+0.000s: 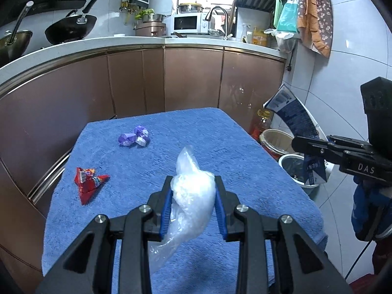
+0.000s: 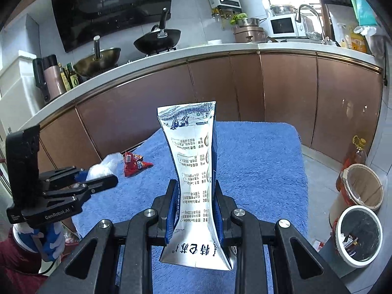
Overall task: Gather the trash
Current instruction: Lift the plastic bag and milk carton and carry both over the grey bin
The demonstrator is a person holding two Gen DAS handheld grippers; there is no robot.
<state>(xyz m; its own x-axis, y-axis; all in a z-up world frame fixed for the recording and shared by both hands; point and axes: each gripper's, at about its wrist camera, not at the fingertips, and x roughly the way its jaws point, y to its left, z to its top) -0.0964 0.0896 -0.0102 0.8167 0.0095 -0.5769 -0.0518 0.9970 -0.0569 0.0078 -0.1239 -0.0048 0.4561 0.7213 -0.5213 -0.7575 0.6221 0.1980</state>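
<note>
Above the blue towel (image 1: 220, 142) that covers the counter, both grippers are loaded. On the left gripper (image 1: 193, 205) the jaws are narrowed onto a crumpled clear plastic bag (image 1: 193, 191), which bulges between the blue pads and trails out above and below them. On the right gripper (image 2: 196, 210) the jaws pinch a flattened blue-and-white milk carton (image 2: 193, 171) at its waist; it stands nearly upright, its printed side facing the camera, clear of the towel. Two more scraps lie on the cloth, well apart from each other: a red snack wrapper (image 1: 89, 183) near the left edge and a purple wrapper (image 1: 134, 138) farther back. Off the towel's right side, on the tiled floor, a white-rimmed trash bin (image 2: 359, 238) with bits of litter inside stands just beside a tan bucket (image 2: 362, 186), with a bottle of oil (image 2: 356, 156) behind them. A blue-gloved hand (image 2: 47, 241) grips the left tool's handle
</note>
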